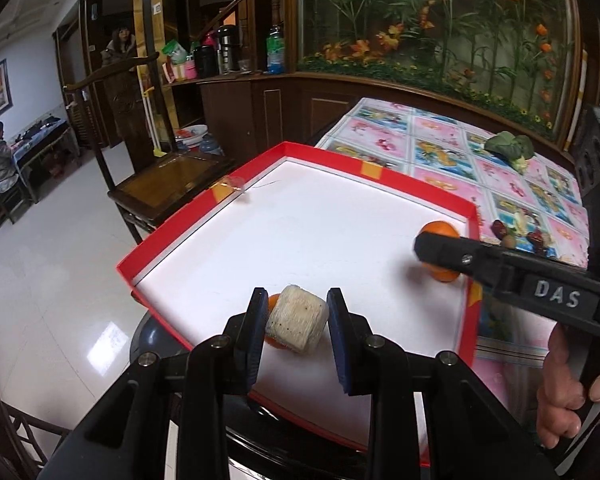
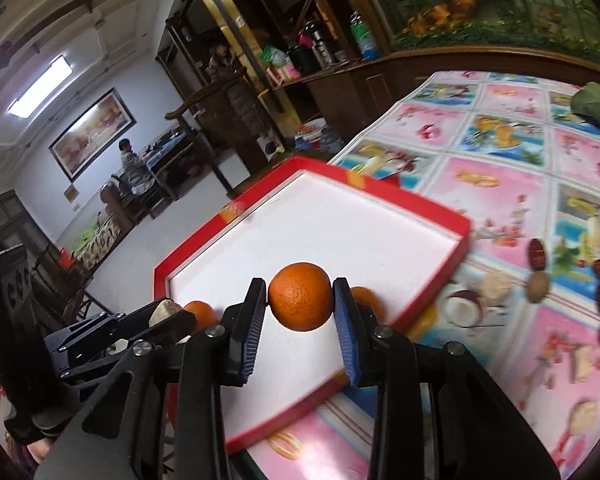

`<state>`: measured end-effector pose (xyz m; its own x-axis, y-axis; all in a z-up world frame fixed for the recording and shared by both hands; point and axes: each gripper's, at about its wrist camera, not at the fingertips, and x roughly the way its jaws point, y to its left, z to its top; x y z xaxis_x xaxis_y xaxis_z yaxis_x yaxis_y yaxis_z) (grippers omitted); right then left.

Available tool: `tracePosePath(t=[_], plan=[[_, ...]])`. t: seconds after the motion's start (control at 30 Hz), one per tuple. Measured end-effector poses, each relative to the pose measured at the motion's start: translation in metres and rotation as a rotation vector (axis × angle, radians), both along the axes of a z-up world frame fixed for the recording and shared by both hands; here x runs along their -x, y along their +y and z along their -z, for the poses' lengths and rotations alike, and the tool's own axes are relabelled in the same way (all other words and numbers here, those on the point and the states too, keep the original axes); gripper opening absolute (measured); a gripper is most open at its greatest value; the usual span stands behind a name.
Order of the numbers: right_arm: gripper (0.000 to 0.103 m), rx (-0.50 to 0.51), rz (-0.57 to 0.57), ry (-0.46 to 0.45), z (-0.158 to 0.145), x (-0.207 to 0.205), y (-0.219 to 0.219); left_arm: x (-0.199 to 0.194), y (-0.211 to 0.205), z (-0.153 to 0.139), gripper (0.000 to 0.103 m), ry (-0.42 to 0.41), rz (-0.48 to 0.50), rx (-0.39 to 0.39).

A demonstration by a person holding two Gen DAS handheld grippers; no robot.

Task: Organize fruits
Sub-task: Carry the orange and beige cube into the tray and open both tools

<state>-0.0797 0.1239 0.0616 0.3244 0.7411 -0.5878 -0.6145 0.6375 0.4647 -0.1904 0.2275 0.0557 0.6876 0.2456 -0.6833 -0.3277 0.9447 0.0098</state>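
Note:
A red-rimmed white tray (image 1: 376, 186) lies on the table; it also shows in the right wrist view (image 2: 428, 204). My left gripper (image 1: 298, 316) holds a pale, fibrous cut chunk (image 1: 296, 318) between its fingers just above the tray's near corner, with an orange (image 1: 273, 304) lying behind it. My right gripper (image 2: 301, 302) is shut on an orange (image 2: 300, 300) over the tray; it shows from the side in the left wrist view (image 1: 432, 248). Another orange (image 2: 366, 298) lies behind its right finger. A further orange (image 2: 200, 314) lies by the left gripper (image 2: 168, 320).
A colourful patterned cloth (image 2: 520, 152) covers the table. Red dates (image 2: 537, 254) and brown nuts (image 2: 538, 286) lie right of the tray. A green vegetable (image 1: 508, 146) sits at the far right. A wooden chair (image 1: 168, 172) stands left of the table.

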Motion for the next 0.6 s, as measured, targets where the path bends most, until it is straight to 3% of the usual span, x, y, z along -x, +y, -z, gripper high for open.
tracePosePath(t=[0.3,0.6], plan=[[0.037,0.078,-0.063,0.04,0.023,-0.001,0.033,-0.004,0.003,0.007,0.029,0.009,-0.013,-0.049],[0.037,0.127,-0.086,-0.001,0.026,0.005,0.033,-0.008,0.002,0.008,0.031,0.024,-0.039,-0.087]])
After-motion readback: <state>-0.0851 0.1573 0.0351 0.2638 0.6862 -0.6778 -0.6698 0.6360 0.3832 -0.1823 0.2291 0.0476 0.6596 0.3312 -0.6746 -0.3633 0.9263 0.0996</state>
